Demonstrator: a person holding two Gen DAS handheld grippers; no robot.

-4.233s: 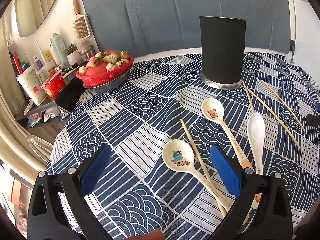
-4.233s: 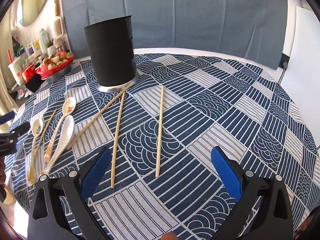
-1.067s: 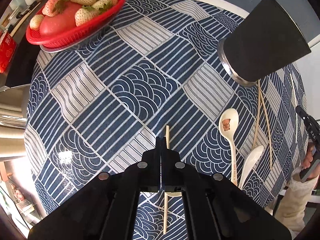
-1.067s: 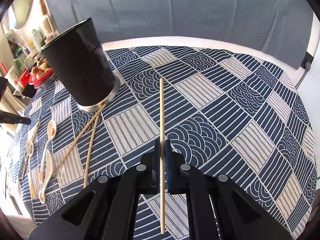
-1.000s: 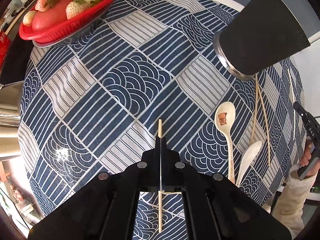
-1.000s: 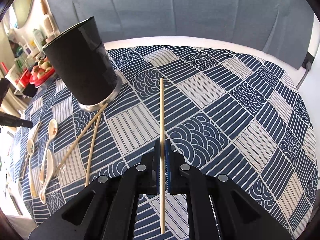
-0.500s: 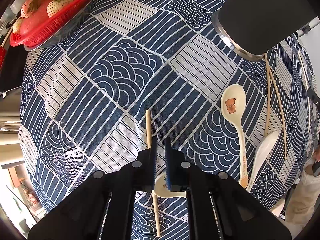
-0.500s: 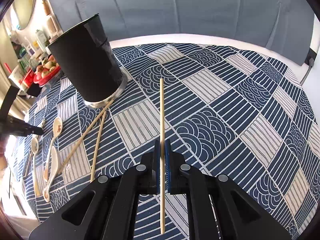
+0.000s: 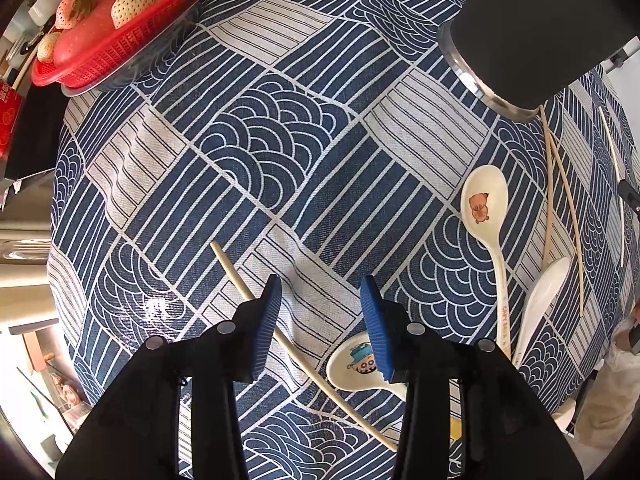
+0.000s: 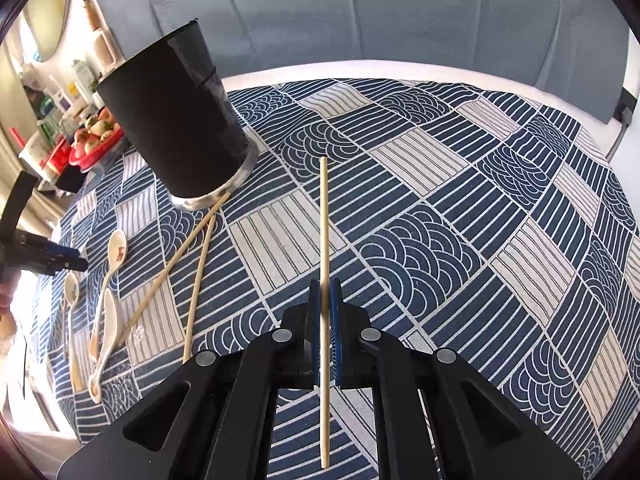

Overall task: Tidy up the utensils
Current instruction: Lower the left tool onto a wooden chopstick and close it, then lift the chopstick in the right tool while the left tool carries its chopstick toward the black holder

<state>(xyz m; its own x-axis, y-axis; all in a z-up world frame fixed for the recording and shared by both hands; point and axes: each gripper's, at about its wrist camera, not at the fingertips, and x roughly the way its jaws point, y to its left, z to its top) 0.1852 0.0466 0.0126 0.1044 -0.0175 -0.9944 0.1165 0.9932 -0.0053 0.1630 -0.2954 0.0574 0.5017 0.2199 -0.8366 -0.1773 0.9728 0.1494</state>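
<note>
My left gripper (image 9: 320,300) is open and empty above the patterned tablecloth (image 9: 256,152). A chopstick (image 9: 234,270) lies on the cloth, running under its left finger. A spoon with a cartoon print (image 9: 356,366) lies under its right finger. A bear-print spoon (image 9: 486,216) and a plain white spoon (image 9: 542,296) lie to the right. My right gripper (image 10: 325,300) is shut on a chopstick (image 10: 324,216) and holds it above the cloth. The black utensil holder (image 10: 176,120) stands to its upper left; it also shows in the left wrist view (image 9: 540,20).
Two more chopsticks (image 10: 196,248) lie crossed by the holder's base, with the spoons (image 10: 108,280) beyond them. A red basket of strawberries (image 9: 116,16) sits at the table's far left edge. Shelves with bottles (image 10: 52,112) stand past it.
My left gripper has opened and let go of its chopstick, which now lies slanted on the cloth. My right gripper still holds its chopstick and has shifted slightly towards the holder.
</note>
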